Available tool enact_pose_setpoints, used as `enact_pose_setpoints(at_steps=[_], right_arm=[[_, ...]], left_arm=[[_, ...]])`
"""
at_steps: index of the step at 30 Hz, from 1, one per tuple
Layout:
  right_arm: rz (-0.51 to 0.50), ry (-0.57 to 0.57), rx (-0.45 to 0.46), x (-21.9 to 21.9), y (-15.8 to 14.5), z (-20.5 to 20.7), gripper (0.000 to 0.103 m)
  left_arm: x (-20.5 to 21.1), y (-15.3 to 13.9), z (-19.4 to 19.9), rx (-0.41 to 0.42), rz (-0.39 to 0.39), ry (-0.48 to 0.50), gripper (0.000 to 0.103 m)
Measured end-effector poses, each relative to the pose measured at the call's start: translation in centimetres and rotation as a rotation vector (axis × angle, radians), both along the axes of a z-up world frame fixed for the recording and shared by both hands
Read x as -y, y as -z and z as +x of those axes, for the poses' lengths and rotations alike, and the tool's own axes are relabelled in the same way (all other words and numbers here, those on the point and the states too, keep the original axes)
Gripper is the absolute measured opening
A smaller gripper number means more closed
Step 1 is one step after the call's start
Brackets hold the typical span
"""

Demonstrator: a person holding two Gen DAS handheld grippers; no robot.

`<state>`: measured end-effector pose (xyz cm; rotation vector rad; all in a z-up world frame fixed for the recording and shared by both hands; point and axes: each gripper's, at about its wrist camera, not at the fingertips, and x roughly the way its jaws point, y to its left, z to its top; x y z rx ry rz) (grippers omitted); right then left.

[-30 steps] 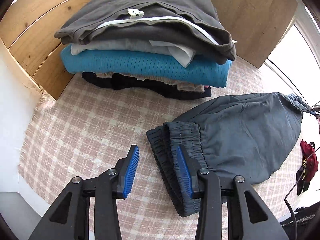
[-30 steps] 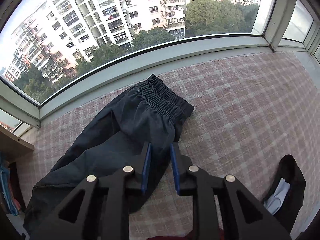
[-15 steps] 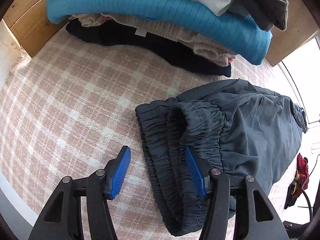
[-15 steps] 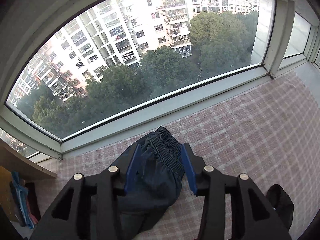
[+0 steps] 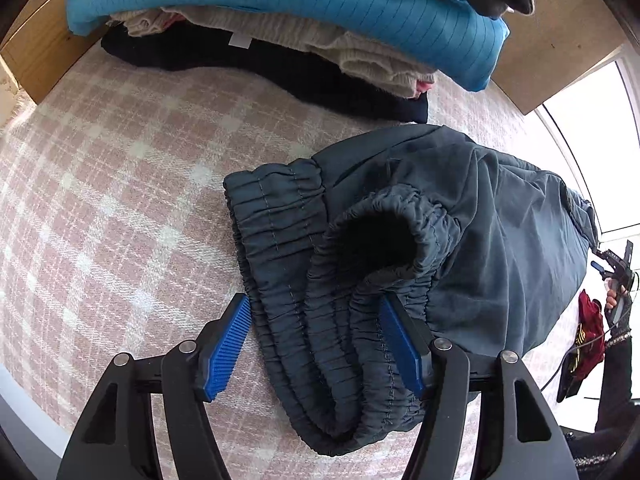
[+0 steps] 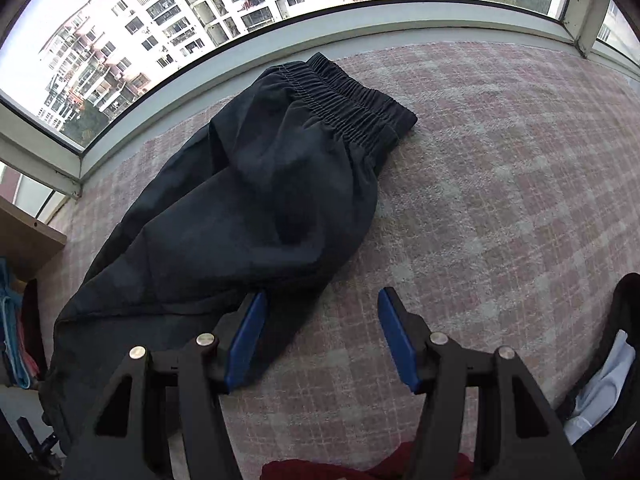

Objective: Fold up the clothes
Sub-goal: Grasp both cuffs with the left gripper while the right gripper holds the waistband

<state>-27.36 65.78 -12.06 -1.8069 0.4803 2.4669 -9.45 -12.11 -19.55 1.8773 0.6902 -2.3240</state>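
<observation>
Grey trousers (image 5: 460, 240) lying on checked blanket (image 5: 120, 200), L gripper (image 5: 316, 344) opening w/ waistband between its pads, unpinched, R gripper (image 6: 320, 336) opening over bare blanket, gripping nothing — elastic bunching, risking a one-layer grab.

Matt woven trousers (image 5: 500, 240) on fuzzy plaid blanket (image 5: 120, 200).

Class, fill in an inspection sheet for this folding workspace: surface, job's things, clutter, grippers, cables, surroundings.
Surface: pink plaid blanket, lying flat.
Job's things: dark trousers laid out; gathered waistband bunched.
Clutter: folded clothes stack against wooden panel; red cloth at the edge.
Grippers: left gripper open, jaws just widened, waistband between them; right gripper open, jaws just widened, one beside the trouser edge.
Cables: thin cable near red cloth.
Surroundings: window, apartment blocks outside.
</observation>
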Motion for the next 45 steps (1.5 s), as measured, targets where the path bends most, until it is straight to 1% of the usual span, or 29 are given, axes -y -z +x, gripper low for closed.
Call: enact_pose_setpoints(at_steps=[3,4,7,9,10,11,12,13,14,15,16,17,19,23,24,26,27,28,29,31,32,35,36,37,40,42,44,45], right_arm=[[-0.074,-0.025,0.001,1.5,0.5,-0.3,0.057],[-0.08,-0.034,-0.002,2.1,0.6,-0.4,0.057],[-0.056,-0.062,-0.009,3.7,0.7,-0.9,0.059],[-0.068,-0.062,-0.019,4.3,0.7,-1.2,0.06],[-0.076,-0.062,-0.024,4.5,0.8,-1.3,0.06],[-0.059,-0.066,-0.03,4.9,0.7,-1.3,0.06],[-0.037,-0.07,-0.035,5.3,0.7,-1.3,0.054],[-0.037,-0.079,-0.03,5.4,0.8,-1.4,0.026],[-0.04,-0.089,-0.024,5.5,0.9,-1.4,0.009],[-0.043,-0.098,-0.017,5.6,1.0,-1.4,0.005],[-0.065,-0.086,-0.019,5.2,0.9,-1.4,0.004],[-0.08,-0.071,-0.023,4.8,0.7,-1.2,0.004],[-0.109,-0.042,-0.03,3.9,0.3,-0.9,0.004],[-0.136,-0.019,-0.048,2.8,-1.1,0.0,0.004],[-0.139,-0.02,-0.047,2.8,-1.3,0.1,0.004],[-0.133,-0.025,-0.038,2.8,-1.4,0.1,0.004],[-0.126,-0.026,-0.027,3.0,-1.2,-0.1,0.004],[-0.12,-0.028,-0.018,3.2,-0.9,-0.1,0.004],[-0.114,-0.03,-0.01,3.5,-0.6,-0.1,0.004],[-0.103,-0.033,0.004,3.8,-0.1,-0.1,0.005],[-0.098,-0.035,0.01,4.0,-0.1,-0.1,0.005],[-0.102,-0.038,0.024,4.0,0.3,-0.2,0.005],[-0.103,-0.038,0.028,4.0,0.4,-0.2,0.006],[-0.106,-0.038,0.03,4.0,0.5,-0.2,0.006],[-0.098,-0.043,0.04,4.2,0.8,-0.2,0.007],[-0.086,-0.053,0.049,4.5,1.1,-0.1,0.007],[-0.079,-0.056,0.052,4.7,1.3,0.0,0.007],[-0.078,-0.055,0.052,4.7,1.3,0.0,0.007]], left_arm=[[-0.1,-0.1,0.0,0.004,0.004,0.001,0.063],[-0.1,-0.1,0.0,0.003,0.007,0.001,0.063],[-0.1,-0.3,0.2,0.001,0.017,0.0,0.063],[-0.1,-0.4,0.4,-0.006,0.014,0.003,0.062],[-0.1,-0.4,0.4,-0.01,0.011,0.004,0.061],[-0.2,-0.5,0.5,-0.014,0.009,0.006,0.058],[-0.2,-0.6,0.5,-0.019,0.006,0.008,0.05],[-0.2,-0.7,0.7,-0.027,0.004,0.005,0.04],[0.0,-0.9,0.8,-0.035,0.003,-0.002,0.029],[0.1,-1.1,1.1,-0.041,0.001,-0.01,0.024],[0.4,-1.3,1.3,-0.052,0.012,-0.023,0.014],[0.7,-1.6,1.7,-0.066,0.028,-0.038,0.009],[1.0,-2.2,2.4,-0.089,0.052,-0.06,0.006],[1.1,-3.4,4.0,-0.122,0.063,-0.075,0.006],[1.1,-3.6,4.4,-0.13,0.066,-0.076,0.006],[1.2,-3.5,5.0,-0.14,0.106,-0.072,0.006],[1.3,-3.1,5.2,-0.133,0.123,-0.073,0.008],[1.3,-2.6,5.3,-0.115,0.119,-0.082,0.016],[1.2,-2.2,5.4,-0.099,0.102,-0.089,0.031],[0.9,-2.2,5.8,-0.096,0.072,-0.101,0.049],[0.8,-2.4,6.0,-0.106,0.069,-0.107,0.049],[-0.7,-3.9,6.7,-0.133,0.0,-0.057,0.051],[-1.5,-4.5,6.6,-0.145,-0.037,-0.022,0.051],[-2.3,-5.0,6.3,-0.158,-0.081,0.019,0.054],[-4.3,-5.8,5.1,-0.202,-0.189,0.136,0.059],[-4.8,-5.0,2.4,-0.202,-0.21,0.196,0.061],[-4.8,-3.9,-0.5,-0.187,-0.213,0.249,0.061],[-4.7,-3.3,-1.2,-0.169,-0.203,0.258,0.06]])
